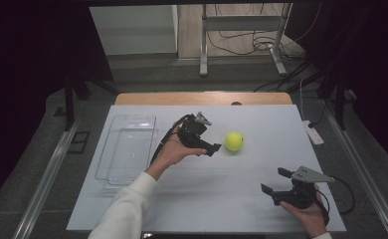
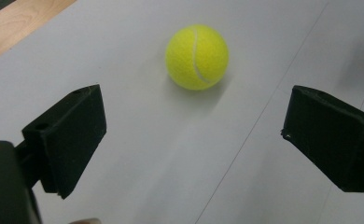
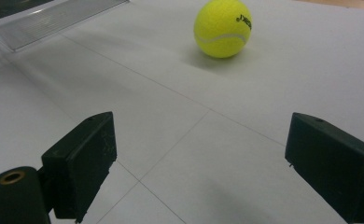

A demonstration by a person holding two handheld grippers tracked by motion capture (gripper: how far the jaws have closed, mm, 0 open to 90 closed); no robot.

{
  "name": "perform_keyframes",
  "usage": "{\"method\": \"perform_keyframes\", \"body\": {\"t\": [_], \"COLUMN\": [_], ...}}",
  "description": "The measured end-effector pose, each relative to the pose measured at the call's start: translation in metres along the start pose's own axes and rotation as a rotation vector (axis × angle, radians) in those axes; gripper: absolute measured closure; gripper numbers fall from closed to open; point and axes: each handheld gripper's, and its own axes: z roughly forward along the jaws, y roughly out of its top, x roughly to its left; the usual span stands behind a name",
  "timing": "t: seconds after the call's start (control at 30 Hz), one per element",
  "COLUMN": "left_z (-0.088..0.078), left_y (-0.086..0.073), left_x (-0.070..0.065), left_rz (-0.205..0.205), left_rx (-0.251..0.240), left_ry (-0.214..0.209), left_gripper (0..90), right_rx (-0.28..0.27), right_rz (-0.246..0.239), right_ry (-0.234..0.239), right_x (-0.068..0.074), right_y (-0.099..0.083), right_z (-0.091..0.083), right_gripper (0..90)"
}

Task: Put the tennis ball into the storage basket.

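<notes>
A yellow-green tennis ball [image 1: 234, 141] rests on the white table sheet [image 1: 207, 199], a little right of the middle. My left gripper [image 1: 212, 139] is just left of the ball and points at it, held in a hand with a white sleeve. In the left gripper view the jaws stand wide apart, so the left gripper [image 2: 194, 135] is open, with the ball [image 2: 197, 57] a short way ahead and untouched. My right gripper [image 1: 275, 180] hovers near the front right, open and empty. From the right gripper [image 3: 199, 158] the ball [image 3: 222, 28] lies farther off.
A clear plastic tray [image 1: 127, 149] lies on the left part of the sheet, and its edge appears in the right gripper view as the tray [image 3: 54, 18]. A strip of bare wooden table [image 1: 202, 98] runs along the back. Cables and a metal stand sit on the floor beyond.
</notes>
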Motion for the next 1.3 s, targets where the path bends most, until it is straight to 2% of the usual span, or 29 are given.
{"method": "perform_keyframes", "body": {"t": [0.83, 1.3], "left_z": [0.025, 0.037], "left_y": [0.021, 0.028], "left_x": [-0.002, -0.001], "left_rz": [0.028, 0.025], "left_rx": [0.027, 0.037], "left_ry": [-0.032, -0.035], "left_gripper": [6.6, 6.5], "right_rx": [0.000, 0.005], "right_rz": [0.004, 0.004], "right_ry": [0.002, 0.002], "right_x": [0.000, 0.000], "right_y": [0.000, -0.001], "right_z": [0.000, 0.000], "right_gripper": [9.1, 9.1]}}
